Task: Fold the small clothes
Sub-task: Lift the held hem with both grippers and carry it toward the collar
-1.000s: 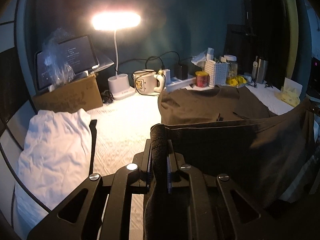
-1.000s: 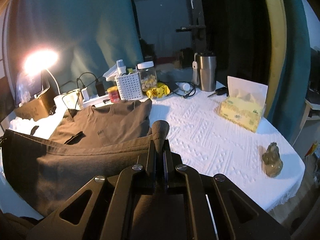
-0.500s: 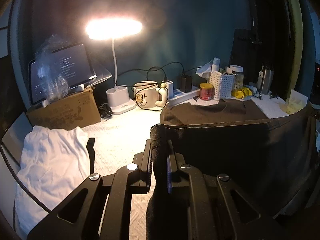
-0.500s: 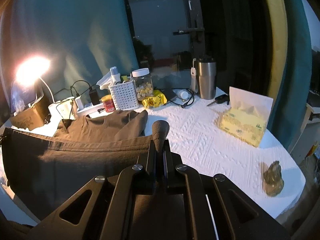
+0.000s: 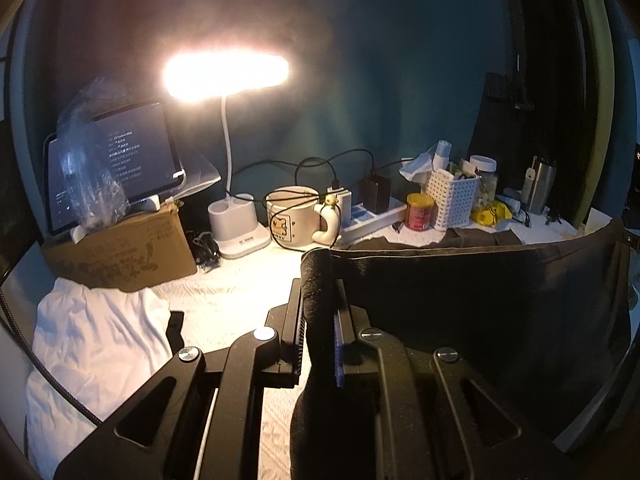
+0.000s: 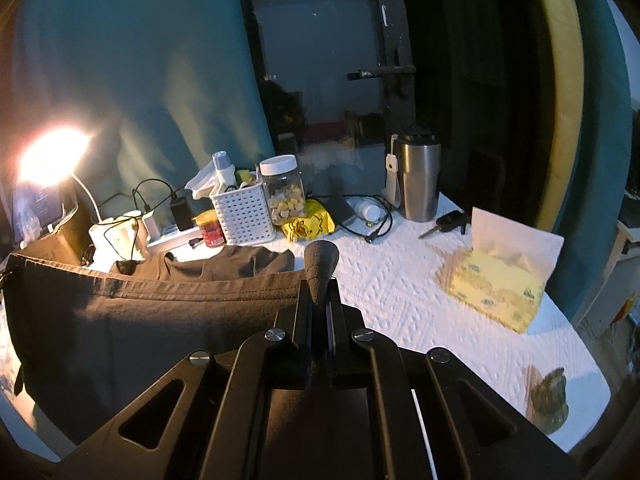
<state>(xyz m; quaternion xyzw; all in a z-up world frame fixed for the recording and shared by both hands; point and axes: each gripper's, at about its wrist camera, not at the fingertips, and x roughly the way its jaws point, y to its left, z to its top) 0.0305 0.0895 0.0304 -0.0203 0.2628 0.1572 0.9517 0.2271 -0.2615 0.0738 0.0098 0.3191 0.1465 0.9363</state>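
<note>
left gripper [image 5: 320, 300]: clamped on one hem corner of the dark shirt [image 5: 480, 320], cloth bunched thick between the pads
right gripper [image 6: 320, 304]: pinched shut on the other hem corner, small nub of cloth poking out above the jaws
shirt position: hem stretched taut between both grippers, raised off the tablecloth [image 6: 400, 280]; collar end lying flat near the white basket [image 6: 244, 212]
step: likely carrying hem toward collar for a half fold
risk 1: thin corner sliding out of right pinch if tension rises
risk 2: overshoot dragging hem into red can [image 5: 420, 210], mug [image 5: 294, 216] and cables
risk 3: uneven hands giving a skewed fold
materials: shirt soft matte knit, stitched hem; tablecloth white, embossed; basket perforated plastic; tumbler [image 6: 418, 180] brushed steel; white garment [image 5: 96, 340] crumpled at left
</note>
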